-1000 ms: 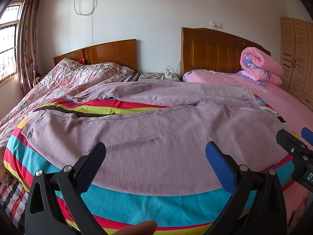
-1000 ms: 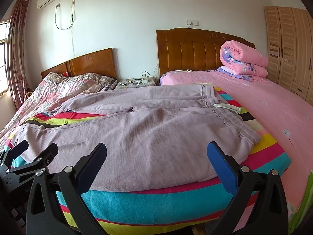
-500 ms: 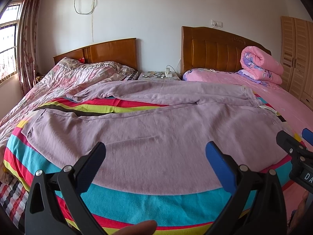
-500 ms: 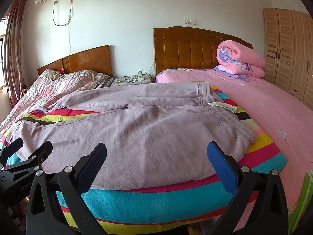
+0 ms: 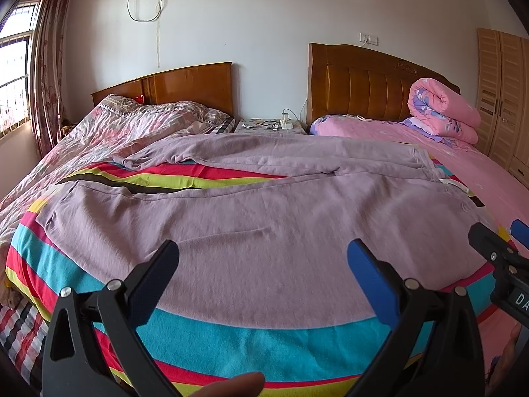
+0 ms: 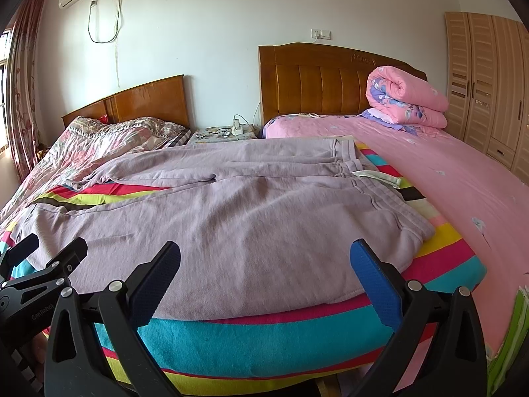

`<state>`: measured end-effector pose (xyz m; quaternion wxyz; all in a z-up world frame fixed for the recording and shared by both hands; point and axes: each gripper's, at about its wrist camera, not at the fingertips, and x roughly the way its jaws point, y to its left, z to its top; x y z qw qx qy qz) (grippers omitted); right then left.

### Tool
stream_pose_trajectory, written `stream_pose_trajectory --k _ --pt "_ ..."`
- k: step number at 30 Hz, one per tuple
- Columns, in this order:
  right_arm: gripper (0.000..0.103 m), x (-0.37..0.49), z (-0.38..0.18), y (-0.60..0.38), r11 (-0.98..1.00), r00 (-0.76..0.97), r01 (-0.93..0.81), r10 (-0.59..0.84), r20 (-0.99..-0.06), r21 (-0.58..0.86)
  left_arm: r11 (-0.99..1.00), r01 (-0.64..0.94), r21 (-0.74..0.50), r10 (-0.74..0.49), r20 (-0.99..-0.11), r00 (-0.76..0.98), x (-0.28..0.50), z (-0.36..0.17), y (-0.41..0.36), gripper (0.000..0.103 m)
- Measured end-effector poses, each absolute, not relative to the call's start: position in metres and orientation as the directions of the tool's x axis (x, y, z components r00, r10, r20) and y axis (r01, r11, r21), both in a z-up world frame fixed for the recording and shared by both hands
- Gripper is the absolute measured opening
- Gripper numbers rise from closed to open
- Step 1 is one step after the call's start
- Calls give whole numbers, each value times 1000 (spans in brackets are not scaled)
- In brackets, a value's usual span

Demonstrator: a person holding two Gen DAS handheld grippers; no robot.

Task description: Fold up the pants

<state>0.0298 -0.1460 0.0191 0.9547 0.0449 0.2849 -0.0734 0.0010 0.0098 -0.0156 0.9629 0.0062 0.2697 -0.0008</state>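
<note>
Pants (image 5: 264, 231) flat on striped blanket (image 5: 264, 340) — both hand-held grippers spread, empty.

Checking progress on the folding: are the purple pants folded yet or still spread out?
Spread out. The pants lie flat on the striped blanket, both legs apart, waistband unfolded.

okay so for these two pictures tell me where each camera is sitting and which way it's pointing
Left wrist: sits on the left gripper, facing across the pants toward the headboards; own open fingers, a fingertip, and the right gripper at the right edge show.
Right wrist: sits on the right gripper, facing the waistband end and wardrobe; own open fingers and the left gripper at the left edge show.
Shared: pants, striped blanket, rolled quilt.
</note>
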Motion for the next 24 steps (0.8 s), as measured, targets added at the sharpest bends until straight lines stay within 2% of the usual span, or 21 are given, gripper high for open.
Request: stream_pose_trajectory --k 24 --pt "99 33 17 -150 983 822 179 -122 -557 50 1000 2 11 4 -540 842 6 -18 13 102"
